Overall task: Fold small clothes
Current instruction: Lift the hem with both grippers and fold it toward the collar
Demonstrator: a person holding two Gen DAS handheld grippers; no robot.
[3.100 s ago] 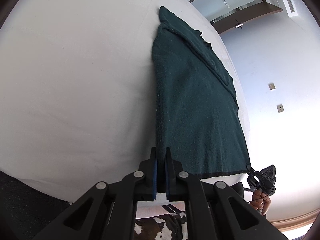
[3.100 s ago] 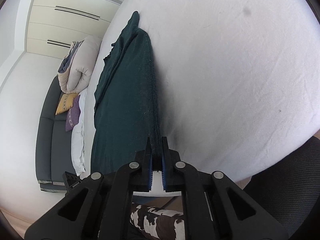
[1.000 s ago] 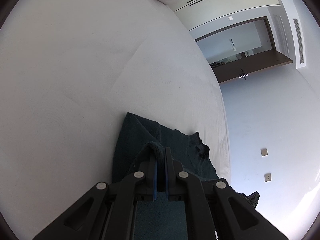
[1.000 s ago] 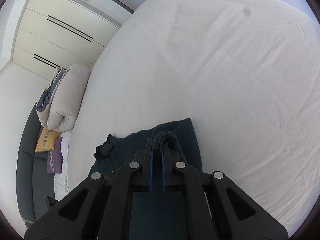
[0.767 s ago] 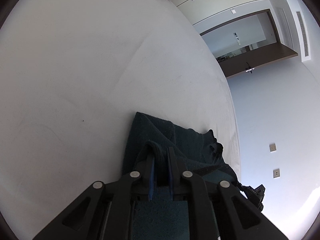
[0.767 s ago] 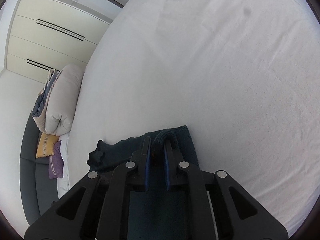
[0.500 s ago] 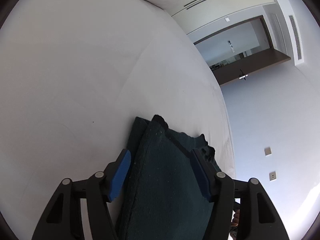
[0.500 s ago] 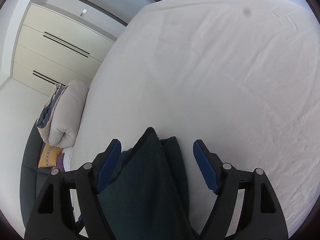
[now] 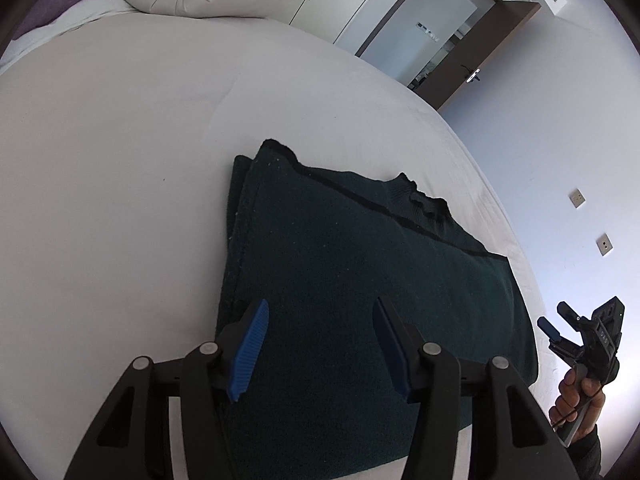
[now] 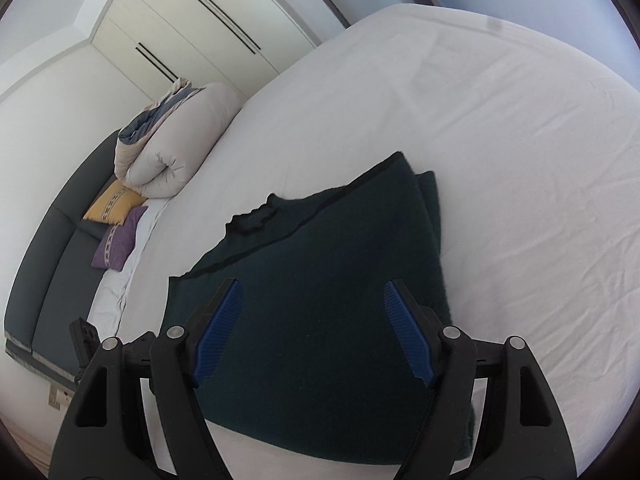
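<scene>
jaws now apart, sweater [image 9: 360, 280] released

Both wrist views are bright and evenly lit by soft, cool daylight, with no hard-edged shadows anywhere. In the left view the wall [image 9: 568, 128] toward 3 o'clock takes a bluish cast, washing out to near-white glare at 4 o'clock. The white sheet [image 10: 520, 160] is close to overexposed, though its fine creases toward 3 o'clock stay readable. The dark sweater [image 9: 360, 280] is underexposed — its knit texture barely shows, and only a thin soft shadow hugs its edge at 9 o'clock. Fisheye distortion bows straight lines strongly, and a black vignette rings every corner. Focus is sharp throughout, without motion blur.
</scene>
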